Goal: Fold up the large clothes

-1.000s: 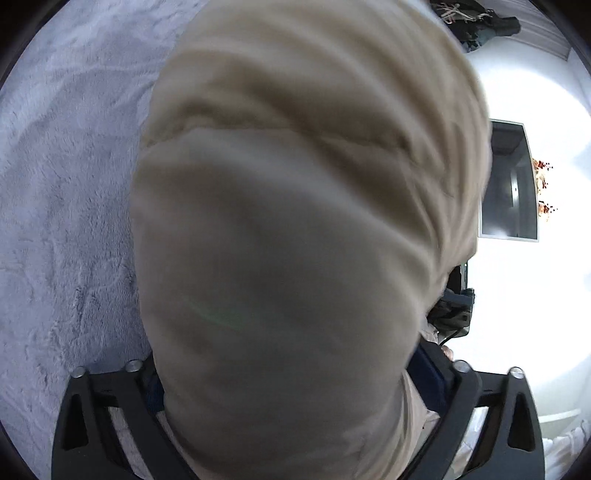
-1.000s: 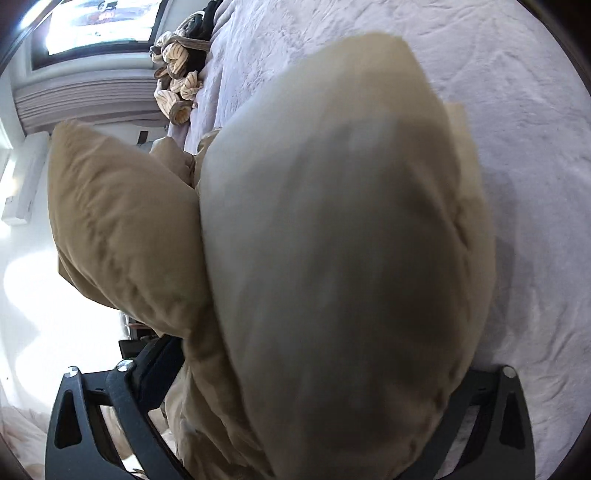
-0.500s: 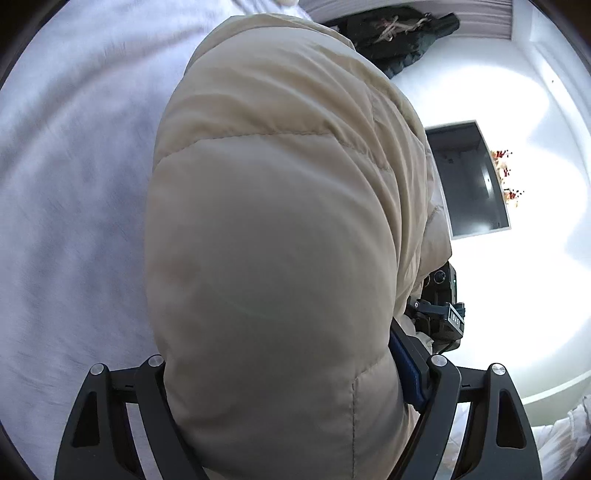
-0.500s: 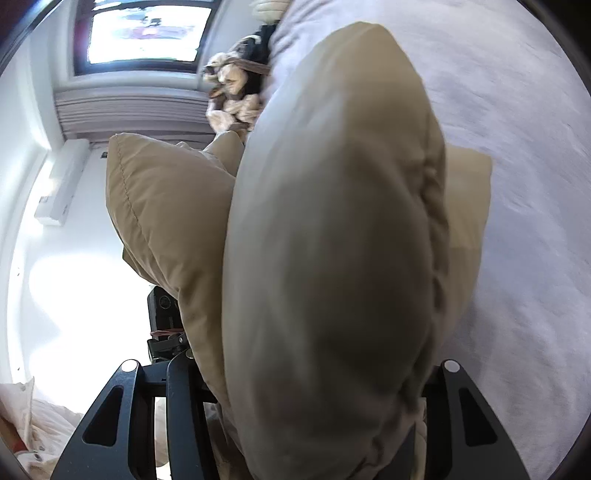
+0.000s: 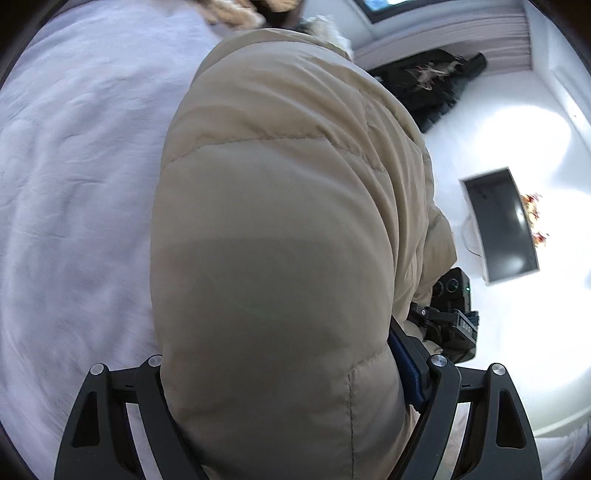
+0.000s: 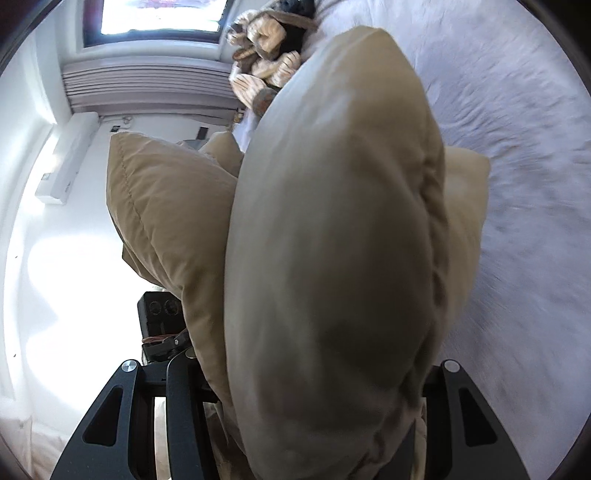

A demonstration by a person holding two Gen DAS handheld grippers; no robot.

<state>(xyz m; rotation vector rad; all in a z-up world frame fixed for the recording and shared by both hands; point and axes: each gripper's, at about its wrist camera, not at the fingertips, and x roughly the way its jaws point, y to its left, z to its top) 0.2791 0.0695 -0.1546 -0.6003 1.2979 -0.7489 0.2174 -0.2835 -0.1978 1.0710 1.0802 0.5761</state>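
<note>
Since a second ago both grippers have swung round with their load: in the left wrist view the dark wall-mounted screen (image 5: 502, 225) has slid lower and further right of the tool, and black clothing on the white floor (image 5: 432, 85) has come into sight ahead of it; in the right wrist view the window (image 6: 155, 18) and the heap of striped knitted garments (image 6: 262, 55) have drifted towards the middle, ahead of the fingers.

The left gripper (image 5: 291, 402) is pinching a thick fold of the puffy beige quilted jacket (image 5: 280, 236), which bulges up between its black fingers (image 5: 439, 413) and fills the space ahead of the camera. The right gripper (image 6: 317, 417) is likewise clamped on another padded section of the same jacket (image 6: 332, 236), with a second quilted panel hanging off to its left. The jacket appears lifted clear, with the pale lilac fleecy bed cover (image 5: 74, 184) lying beyond and to the left of the left tool, and to the right of the right tool.

The step in hand looks like carrying the held edge over to make a fold. To do it well, both grips should probably stay firm, since the slippery padded shell could slide out, and the two tools should travel level and together so the fold line lands straight. Lowering gently onto the cover before letting go would likely keep the trapped air from springing the fold open.
</note>
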